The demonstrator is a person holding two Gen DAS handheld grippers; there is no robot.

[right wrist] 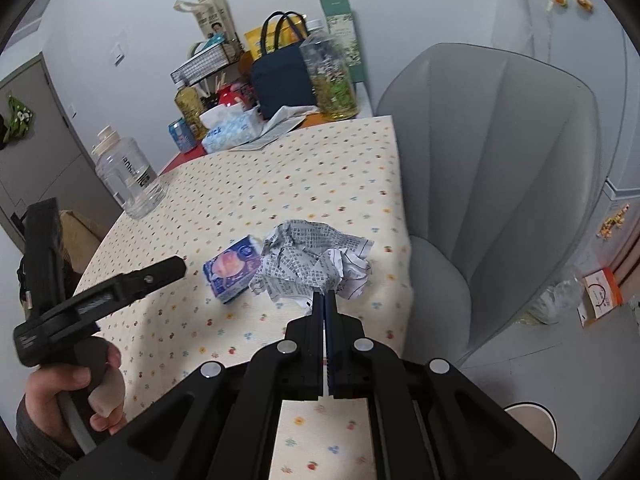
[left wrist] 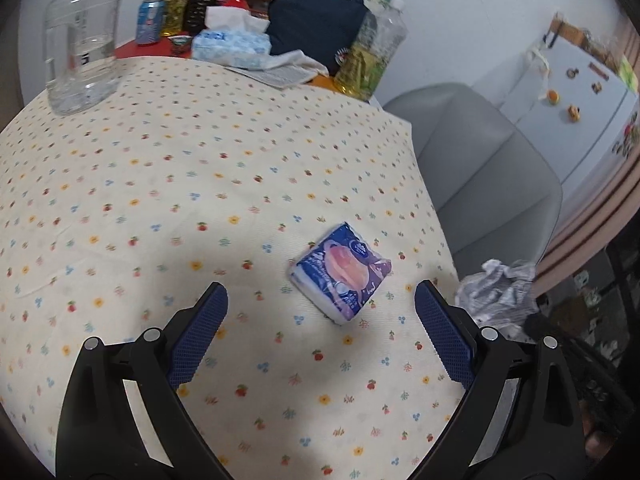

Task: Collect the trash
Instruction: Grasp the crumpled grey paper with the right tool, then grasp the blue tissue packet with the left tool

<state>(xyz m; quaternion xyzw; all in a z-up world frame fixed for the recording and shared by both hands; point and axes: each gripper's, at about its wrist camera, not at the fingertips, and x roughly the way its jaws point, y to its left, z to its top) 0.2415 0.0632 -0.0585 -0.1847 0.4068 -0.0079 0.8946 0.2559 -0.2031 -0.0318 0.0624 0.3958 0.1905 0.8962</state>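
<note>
Right wrist: right claw (right wrist: pixel 324 294) tight on crumpled paper (right wrist: pixel 316 262).

Two close wrist views angled down over the tablecloth (left wrist: pixel 200 160), both sharing the blue packet (left wrist: pixel 340 272).

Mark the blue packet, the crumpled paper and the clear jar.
blue packet (left wrist: pixel 340 272), left wrist view, printed top face
crumpled paper (right wrist: pixel 316 258), right wrist view, middle of wad
clear jar (left wrist: pixel 80 44), left wrist view, body
</note>
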